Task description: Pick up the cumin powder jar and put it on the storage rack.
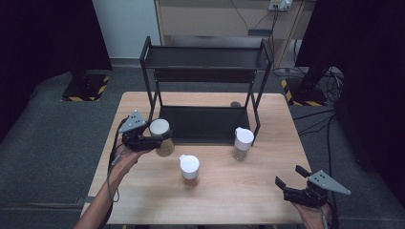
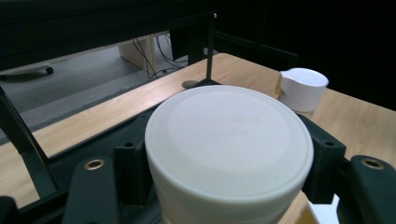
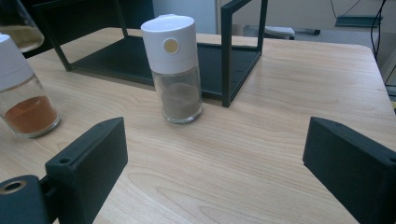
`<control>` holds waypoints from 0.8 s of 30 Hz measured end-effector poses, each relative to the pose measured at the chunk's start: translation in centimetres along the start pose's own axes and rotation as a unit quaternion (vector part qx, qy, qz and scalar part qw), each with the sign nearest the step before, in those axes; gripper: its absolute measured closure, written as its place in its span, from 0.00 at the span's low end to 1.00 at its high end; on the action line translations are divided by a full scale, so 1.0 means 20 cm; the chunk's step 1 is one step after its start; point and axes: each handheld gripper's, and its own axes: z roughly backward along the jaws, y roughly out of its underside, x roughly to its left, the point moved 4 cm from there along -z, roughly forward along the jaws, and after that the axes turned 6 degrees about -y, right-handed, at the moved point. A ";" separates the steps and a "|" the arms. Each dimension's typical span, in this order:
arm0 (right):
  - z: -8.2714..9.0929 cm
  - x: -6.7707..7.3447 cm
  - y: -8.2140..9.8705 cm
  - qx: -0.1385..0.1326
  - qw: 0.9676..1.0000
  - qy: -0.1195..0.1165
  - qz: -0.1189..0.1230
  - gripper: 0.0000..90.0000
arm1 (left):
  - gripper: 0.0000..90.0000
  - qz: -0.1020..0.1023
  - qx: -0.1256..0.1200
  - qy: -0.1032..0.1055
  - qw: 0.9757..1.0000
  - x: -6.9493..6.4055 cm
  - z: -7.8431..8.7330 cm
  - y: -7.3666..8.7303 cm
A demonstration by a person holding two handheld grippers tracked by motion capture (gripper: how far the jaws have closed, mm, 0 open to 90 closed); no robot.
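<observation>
My left gripper (image 1: 160, 141) is shut on a white-capped spice jar (image 1: 161, 135) with yellowish powder, held above the table just left of the black two-tier rack (image 1: 205, 86). In the left gripper view the jar's white cap (image 2: 229, 140) sits between both jaws. A jar of orange-red powder (image 1: 189, 170) stands at the table's middle, also seen as the orange jar (image 3: 23, 93). A jar of grey-brown powder (image 1: 242, 143) stands by the rack's front right leg, the same grey jar (image 3: 175, 70). My right gripper (image 1: 292, 176) rests open near the front right corner with nothing between its jaws.
The rack's lower shelf (image 1: 205, 125) lies flat on the wooden table (image 1: 229, 195); its upper shelf (image 1: 205, 58) stands high behind. A small dark round object (image 1: 235, 104) lies at the rack's back right. Cables trail on the floor at the right.
</observation>
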 end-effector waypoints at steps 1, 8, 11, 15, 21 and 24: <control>0.00 0.00 0.00 0.000 1.000 0.000 0.000 0.07 | 0.37 0.000 0.001 -0.002 1.000 0.00 -0.02 -0.01; 0.00 0.00 0.00 -0.002 1.000 -0.001 -0.001 0.07 | 0.37 0.010 0.003 -0.025 1.000 0.01 -0.12 -0.07; 0.00 0.00 0.00 -0.002 1.000 -0.001 -0.001 0.08 | 0.37 0.017 0.000 -0.039 0.999 0.01 -0.16 -0.09; 0.00 0.00 0.00 -0.003 1.000 -0.001 -0.001 0.08 | 0.37 0.025 -0.004 -0.060 0.998 0.01 -0.22 -0.11; 0.01 -0.01 0.00 -0.004 1.000 -0.002 -0.003 0.08 | 0.37 0.033 -0.001 -0.092 0.995 0.02 -0.31 -0.13; 0.01 -0.01 0.01 -0.005 1.000 -0.002 -0.003 0.08 | 0.37 0.036 -0.003 -0.107 0.994 0.02 -0.34 -0.13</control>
